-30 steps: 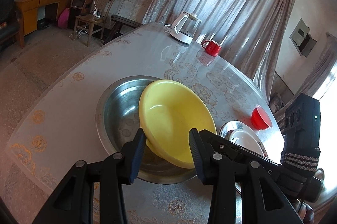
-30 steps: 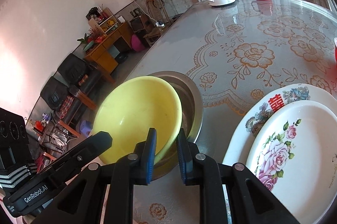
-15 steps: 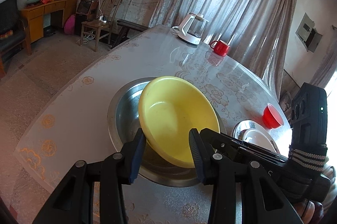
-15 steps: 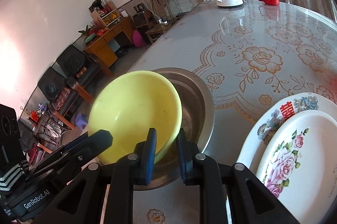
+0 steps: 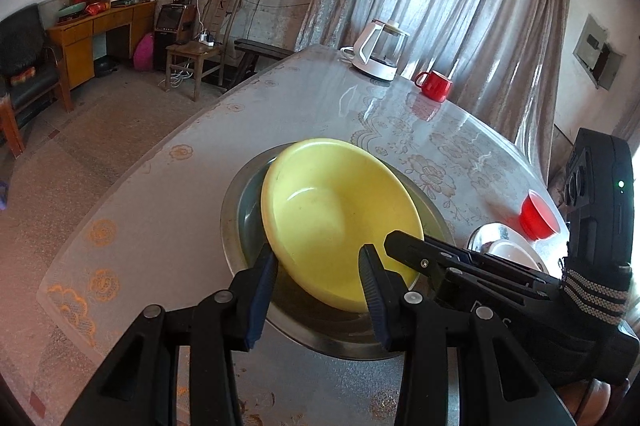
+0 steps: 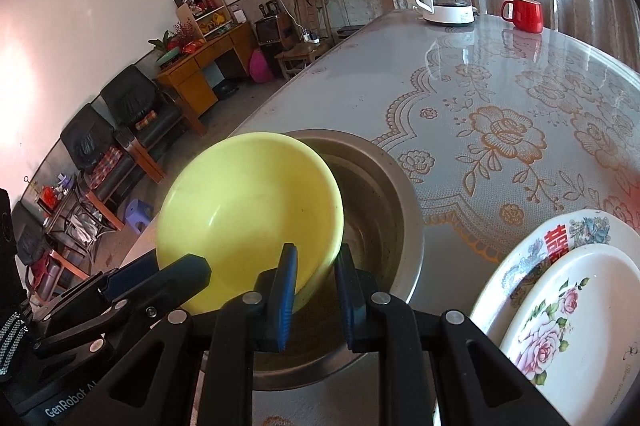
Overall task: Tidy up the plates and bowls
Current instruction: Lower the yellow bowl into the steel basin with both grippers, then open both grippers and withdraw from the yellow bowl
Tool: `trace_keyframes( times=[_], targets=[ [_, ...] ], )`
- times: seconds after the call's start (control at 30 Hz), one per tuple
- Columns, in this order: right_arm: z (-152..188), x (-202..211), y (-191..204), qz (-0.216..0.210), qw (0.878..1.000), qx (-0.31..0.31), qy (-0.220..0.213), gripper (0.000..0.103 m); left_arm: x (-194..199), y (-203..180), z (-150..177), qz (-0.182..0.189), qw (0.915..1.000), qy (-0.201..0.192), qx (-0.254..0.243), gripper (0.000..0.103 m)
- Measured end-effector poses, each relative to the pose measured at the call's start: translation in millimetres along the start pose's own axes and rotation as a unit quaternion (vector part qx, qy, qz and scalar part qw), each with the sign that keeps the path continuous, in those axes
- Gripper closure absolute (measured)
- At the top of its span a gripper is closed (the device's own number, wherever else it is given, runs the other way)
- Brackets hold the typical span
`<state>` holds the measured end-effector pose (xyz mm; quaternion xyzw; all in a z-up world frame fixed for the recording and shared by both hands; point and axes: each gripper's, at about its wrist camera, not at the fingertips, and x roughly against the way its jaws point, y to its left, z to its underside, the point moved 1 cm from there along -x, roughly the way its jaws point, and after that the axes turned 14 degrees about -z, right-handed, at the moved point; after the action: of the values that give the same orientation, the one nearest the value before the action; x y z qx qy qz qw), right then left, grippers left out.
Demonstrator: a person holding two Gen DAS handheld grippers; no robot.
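Observation:
A yellow bowl [image 5: 340, 214] [image 6: 248, 201] hangs tilted over a wide steel basin [image 5: 236, 209] [image 6: 400, 209] near the table's edge. My right gripper [image 6: 316, 278] is shut on the bowl's near rim, one blue pad inside the wall and one outside. In the left wrist view it reaches in from the right [image 5: 400, 244]. My left gripper [image 5: 316, 266] is open just in front of the bowl's low edge, and its pads press on nothing. One of its fingers [image 6: 188, 272] shows at the bowl's lower left. Whether the bowl touches the basin I cannot tell.
Two stacked floral plates [image 6: 568, 306] lie right of the basin, and a small red bowl [image 5: 536, 218] sits beyond them. A white kettle [image 5: 380, 53] and a red mug [image 5: 436, 85] stand at the table's far side. The table edge drops off to the left.
My right gripper has rolled and shifted slightly with the yellow bowl still in its grip. The left wrist view has tilted up a little. Neither gripper's jaws have changed.

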<state>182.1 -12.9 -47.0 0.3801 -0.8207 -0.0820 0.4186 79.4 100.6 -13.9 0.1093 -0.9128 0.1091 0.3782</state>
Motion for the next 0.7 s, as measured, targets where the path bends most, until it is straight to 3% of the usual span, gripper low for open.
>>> trace_keyframes(
  times=[0.7],
  targets=[
    [-5.0, -1.1, 4.5, 0.021, 1.000, 0.014, -0.002, 0.082, -1.3, -1.9, 5.2, 0.004, 0.9999, -0.004, -0.015, 0.060]
  ],
)
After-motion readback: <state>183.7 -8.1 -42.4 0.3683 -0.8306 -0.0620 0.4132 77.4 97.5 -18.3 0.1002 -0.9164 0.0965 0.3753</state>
